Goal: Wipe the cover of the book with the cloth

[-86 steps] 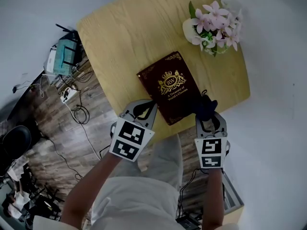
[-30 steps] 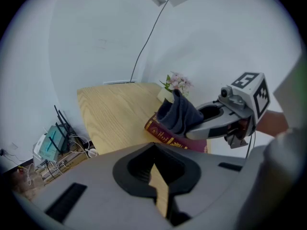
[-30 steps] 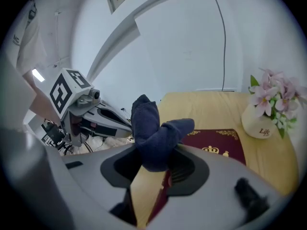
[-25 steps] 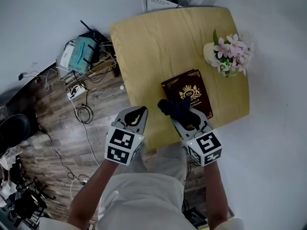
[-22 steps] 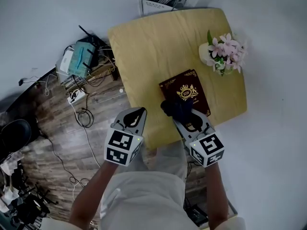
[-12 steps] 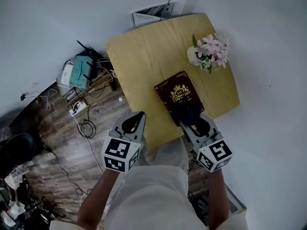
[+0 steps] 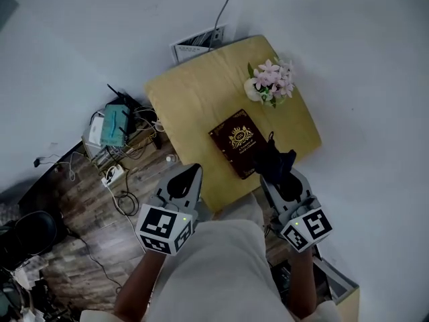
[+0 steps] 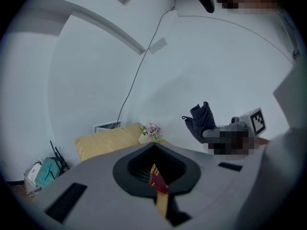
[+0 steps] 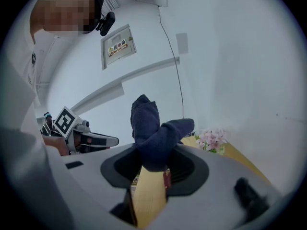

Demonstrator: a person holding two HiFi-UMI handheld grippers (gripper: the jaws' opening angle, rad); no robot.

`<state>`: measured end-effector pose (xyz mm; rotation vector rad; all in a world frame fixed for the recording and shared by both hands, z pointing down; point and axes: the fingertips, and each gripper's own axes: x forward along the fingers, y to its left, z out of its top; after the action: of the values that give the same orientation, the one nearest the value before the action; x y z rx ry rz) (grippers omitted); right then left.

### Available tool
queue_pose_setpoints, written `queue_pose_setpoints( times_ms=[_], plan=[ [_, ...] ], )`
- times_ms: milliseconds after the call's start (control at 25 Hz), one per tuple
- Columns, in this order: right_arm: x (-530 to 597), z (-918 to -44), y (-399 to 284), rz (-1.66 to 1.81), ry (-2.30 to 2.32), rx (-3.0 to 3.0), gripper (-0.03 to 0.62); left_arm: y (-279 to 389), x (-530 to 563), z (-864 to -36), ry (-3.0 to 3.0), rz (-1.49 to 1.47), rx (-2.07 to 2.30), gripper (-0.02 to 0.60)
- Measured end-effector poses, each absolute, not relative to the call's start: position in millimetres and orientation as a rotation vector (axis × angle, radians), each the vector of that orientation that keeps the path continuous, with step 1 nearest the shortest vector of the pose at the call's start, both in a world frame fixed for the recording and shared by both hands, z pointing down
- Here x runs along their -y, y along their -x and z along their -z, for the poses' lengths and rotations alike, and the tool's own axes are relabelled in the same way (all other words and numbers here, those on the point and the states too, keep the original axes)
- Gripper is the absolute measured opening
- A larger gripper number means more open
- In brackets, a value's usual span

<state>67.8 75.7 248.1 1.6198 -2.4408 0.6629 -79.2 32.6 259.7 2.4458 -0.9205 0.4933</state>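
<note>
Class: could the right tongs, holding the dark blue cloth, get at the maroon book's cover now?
Probably yes: the right tongs and dark blue cloth hover at the maroon book's near edge, its cover bare; the pink flower vase stands clear beyond.

White walls (image 7: 100, 32); yellow wooden counter (image 7: 194, 89); wall vent (image 7: 193, 45); dark plank floor (image 7: 74, 206) littered with cables (image 7: 124, 196).

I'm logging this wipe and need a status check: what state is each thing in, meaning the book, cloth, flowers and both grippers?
Book: closed, lying flat on the table, cover up.
Cloth: bunched, held in the air, off the book.
Flowers: upright in their vase.
Left gripper: shut, empty.
Right gripper: shut on the cloth.
</note>
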Motion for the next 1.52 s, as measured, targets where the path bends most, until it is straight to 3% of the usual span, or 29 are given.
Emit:
queue_pose_setpoints(
  times_ms=[640,1520],
  plan=[
    [-113.3,-181.8,-80.9,-0.367,-1.81,2.416,0.158,53.6,-61.1,-196.3,-2.65,-0.346,0.787,0.006],
    [-139.8,-186.5,-81.0,-0.394,-1.833,2.375,0.158,41.9,-72.1,-194.7,-2.663,-0.361,0.738,0.006]
  ],
)
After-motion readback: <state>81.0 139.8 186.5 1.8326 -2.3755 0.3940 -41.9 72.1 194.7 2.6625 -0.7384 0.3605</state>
